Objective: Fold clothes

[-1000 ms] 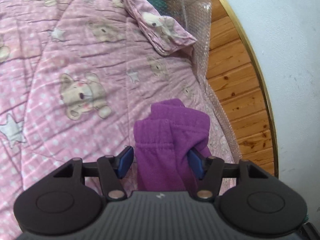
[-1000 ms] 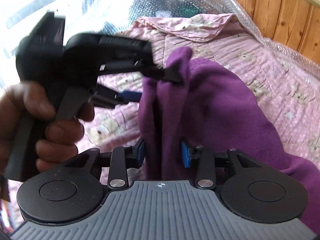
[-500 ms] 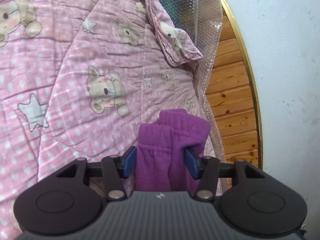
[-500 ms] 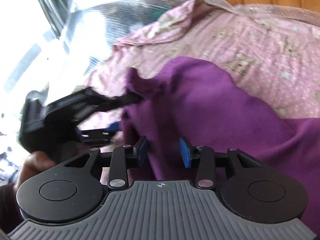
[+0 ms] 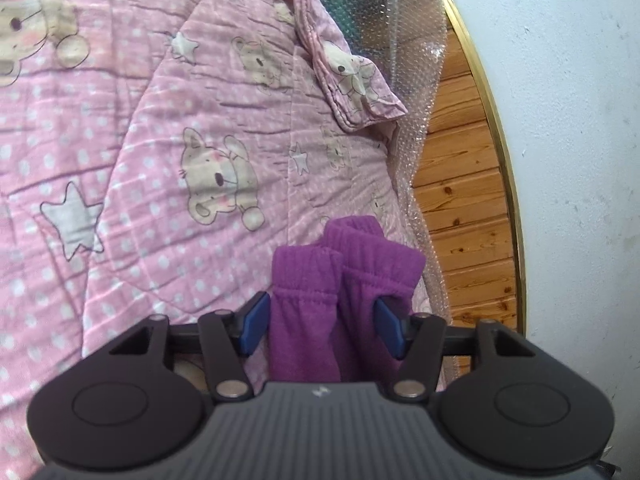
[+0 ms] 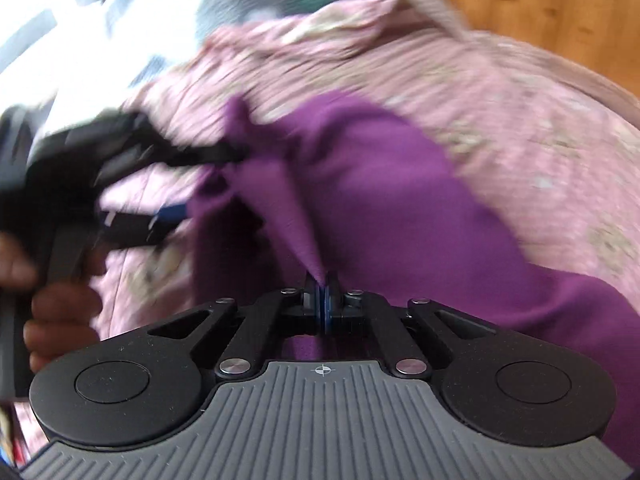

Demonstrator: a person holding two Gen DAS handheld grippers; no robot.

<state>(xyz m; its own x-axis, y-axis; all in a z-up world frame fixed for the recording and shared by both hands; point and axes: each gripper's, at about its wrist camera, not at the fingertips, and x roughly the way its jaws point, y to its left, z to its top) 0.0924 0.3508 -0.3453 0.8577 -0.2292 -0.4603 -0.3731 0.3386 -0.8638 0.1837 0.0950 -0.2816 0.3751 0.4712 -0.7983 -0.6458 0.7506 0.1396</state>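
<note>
A purple fleece garment (image 5: 320, 300) with an elastic hem hangs bunched between the fingers of my left gripper (image 5: 320, 324), above a pink teddy-bear quilt (image 5: 160, 160). The left jaws stand apart around the cloth; the blue pads touch its sides. In the right wrist view the same garment (image 6: 380, 200) stretches across the quilt (image 6: 520, 100). My right gripper (image 6: 325, 304) is shut, pinching a fold of it. The left gripper (image 6: 192, 184) shows blurred at the left of that view, holding the garment's edge.
A folded-back quilt corner (image 5: 352, 80) and bubble wrap (image 5: 400, 40) lie at the bed's far side. A wooden panel (image 5: 460, 200) and a white wall (image 5: 560, 120) stand to the right. A bright window (image 6: 60, 20) is at the upper left.
My right gripper has closed on a fold of the purple garment; it was open around it before. The left gripper narrowed around the cloth half a second ago and has held since.
</note>
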